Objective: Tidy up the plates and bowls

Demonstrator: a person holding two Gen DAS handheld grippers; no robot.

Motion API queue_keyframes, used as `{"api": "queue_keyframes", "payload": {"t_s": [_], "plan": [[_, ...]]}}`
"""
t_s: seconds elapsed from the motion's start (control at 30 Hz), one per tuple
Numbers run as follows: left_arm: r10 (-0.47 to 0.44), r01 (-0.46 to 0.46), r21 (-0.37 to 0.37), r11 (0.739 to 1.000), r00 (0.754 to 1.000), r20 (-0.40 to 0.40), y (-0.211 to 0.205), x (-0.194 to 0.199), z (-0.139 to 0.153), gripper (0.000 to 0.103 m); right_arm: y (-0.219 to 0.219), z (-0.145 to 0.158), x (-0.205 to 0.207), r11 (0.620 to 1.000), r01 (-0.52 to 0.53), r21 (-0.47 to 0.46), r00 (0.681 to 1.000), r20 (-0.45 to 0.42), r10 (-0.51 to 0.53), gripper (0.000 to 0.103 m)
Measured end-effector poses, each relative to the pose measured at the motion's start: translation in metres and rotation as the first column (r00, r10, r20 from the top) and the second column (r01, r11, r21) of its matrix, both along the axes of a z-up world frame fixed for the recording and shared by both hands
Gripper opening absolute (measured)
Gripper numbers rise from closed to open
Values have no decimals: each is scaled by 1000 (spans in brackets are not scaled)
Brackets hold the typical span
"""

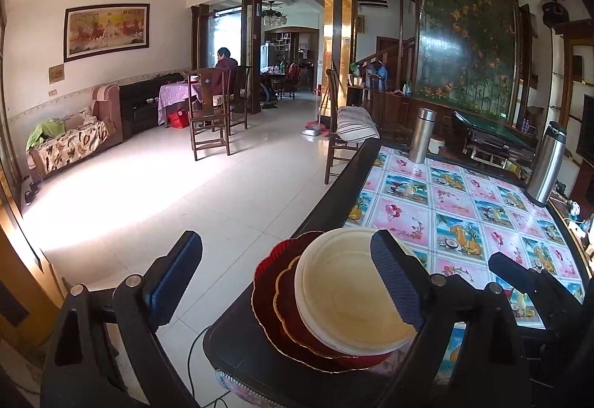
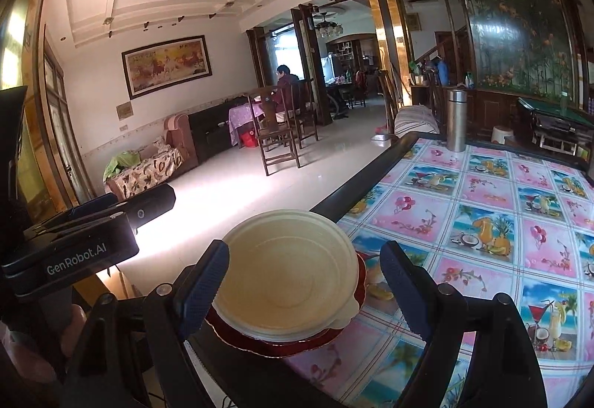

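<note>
A cream bowl (image 1: 349, 296) (image 2: 289, 274) sits on a small gold-rimmed red plate (image 1: 286, 293), which lies on a larger red plate (image 1: 263, 281) (image 2: 282, 346). The stack stands at the near left corner of the table (image 1: 334, 200). My left gripper (image 1: 286, 252) is open wide. Its right finger (image 1: 393, 281) crosses the bowl's right rim and its left finger (image 1: 174, 278) hangs over the floor. My right gripper (image 2: 306, 259) is open around the bowl: the right finger (image 2: 404, 285) stands apart from it, and the left finger (image 2: 204, 281) is at its rim. Nothing is gripped.
Two steel flasks (image 1: 423, 135) (image 1: 549, 163) stand at the table's far side on the fruit-patterned cloth (image 2: 482, 222). A chair with a striped cushion (image 1: 352, 126) stands by the far corner. Left of the table edge lies tiled floor (image 1: 167, 192). A person (image 1: 222, 74) sits far off.
</note>
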State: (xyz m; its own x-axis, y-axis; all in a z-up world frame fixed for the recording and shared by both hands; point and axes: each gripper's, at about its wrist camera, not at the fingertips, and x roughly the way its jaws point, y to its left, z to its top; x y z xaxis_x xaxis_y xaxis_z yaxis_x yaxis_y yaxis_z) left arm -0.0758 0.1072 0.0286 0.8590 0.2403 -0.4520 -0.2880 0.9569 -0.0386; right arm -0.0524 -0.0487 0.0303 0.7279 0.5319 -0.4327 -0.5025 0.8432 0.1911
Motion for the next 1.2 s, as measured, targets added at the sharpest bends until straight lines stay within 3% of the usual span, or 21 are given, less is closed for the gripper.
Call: {"api": "queue_keyframes", "payload": {"t_s": [0.13,0.3,0.37,0.43,0.57,0.83,1.2], "plan": [[-12,12,-17,1000,999,31,1,-6,3,93,-6,-1,5,1000,18,16,1000,-14,-18,85],[-21,21,3,1000,1000,2,-4,-2,2,95,-11,-6,13,999,22,31,999,-50,-20,85],[-22,22,-3,1000,1000,-2,-4,-1,3,103,-12,-7,13,999,25,31,998,-51,-24,85],[-17,17,4,1000,1000,1,-5,-2,4,103,-12,-7,13,999,24,32,998,-50,-23,85],[-11,11,-32,999,1000,8,-1,-4,7,103,-11,-7,12,999,21,26,999,-43,-20,85],[-34,34,6,999,998,52,-7,-9,14,103,-11,-7,12,999,10,46,998,-55,-7,85],[-70,69,38,997,997,17,-16,-5,13,103,-12,-5,11,998,8,59,999,-49,-5,85]]}}
